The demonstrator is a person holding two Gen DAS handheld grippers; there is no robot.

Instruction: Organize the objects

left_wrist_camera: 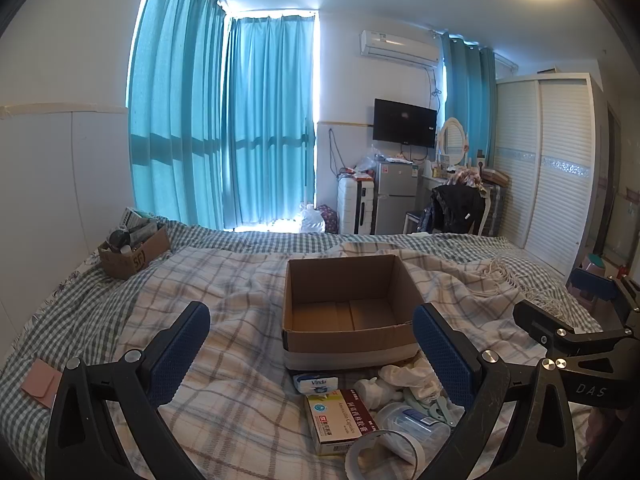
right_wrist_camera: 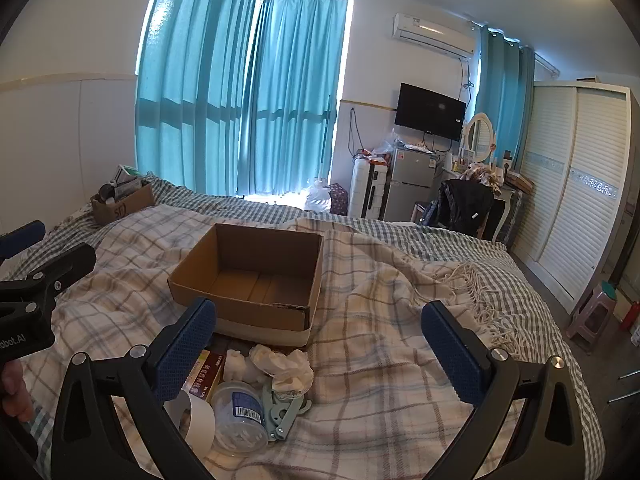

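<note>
While both grippers gape, the medicine box (left_wrist_camera: 340,420) lies flat, lengthwise toward the cardboard box (left_wrist_camera: 344,312).

Tape roll (left_wrist_camera: 384,454) cut off by frame edge, medicine box (right_wrist_camera: 208,372) half hidden

teal curtains (left_wrist_camera: 224,120) backlit; white wardrobe (left_wrist_camera: 548,168) right; wall tv (left_wrist_camera: 404,122).

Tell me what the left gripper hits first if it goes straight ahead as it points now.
Most likely the empty cardboard box: it sits centred between the open left gripper fingers, just beyond them. The tissue pack and medicine box lie lower and nearer, probably under that line, though depth is unclear.
</note>
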